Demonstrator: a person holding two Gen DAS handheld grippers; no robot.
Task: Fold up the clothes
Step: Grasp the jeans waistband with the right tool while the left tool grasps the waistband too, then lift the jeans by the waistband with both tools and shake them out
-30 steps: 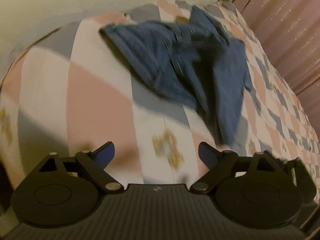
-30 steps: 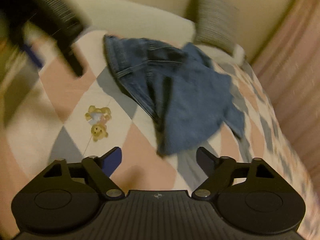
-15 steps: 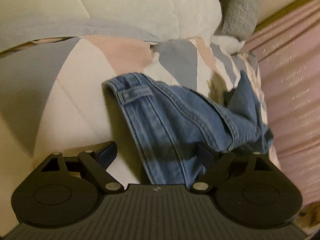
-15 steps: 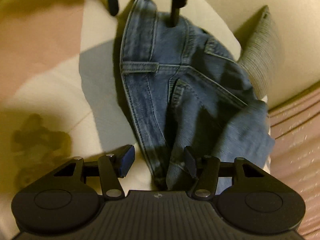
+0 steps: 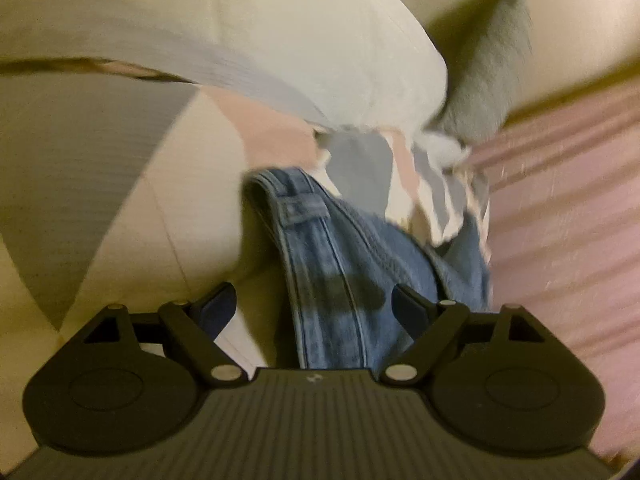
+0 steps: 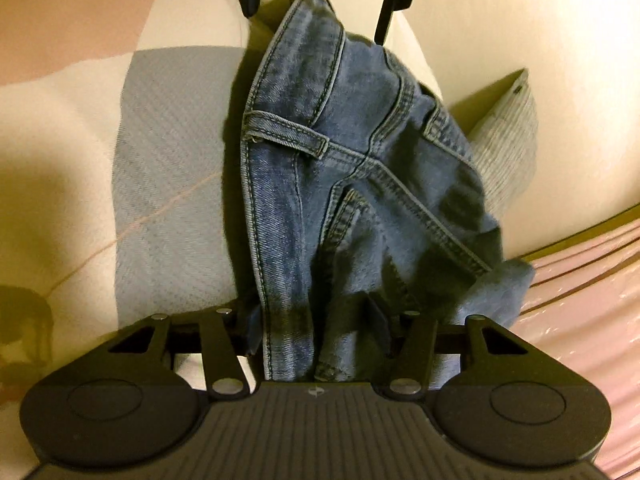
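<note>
A pair of blue jeans [image 6: 340, 168] lies crumpled on a bed with a pink, grey and cream patchwork cover [image 6: 168, 184]. My right gripper [image 6: 316, 328] has its fingers partly closed around the waistband, which runs between them. My left gripper [image 5: 314, 308] is open at the far end of the waistband [image 5: 320, 264], with the denim lying between its fingers; it also shows at the top of the right wrist view [image 6: 320, 12].
A large cream pillow [image 5: 256, 40] and a grey cushion [image 5: 488, 64] lie at the head of the bed. A pink curtain or wall [image 5: 568, 216] runs along the right side.
Both grippers have moved from above the bed down onto the jeans' waistband. The right gripper's fingers have narrowed around the denim. The left gripper has stayed open.
</note>
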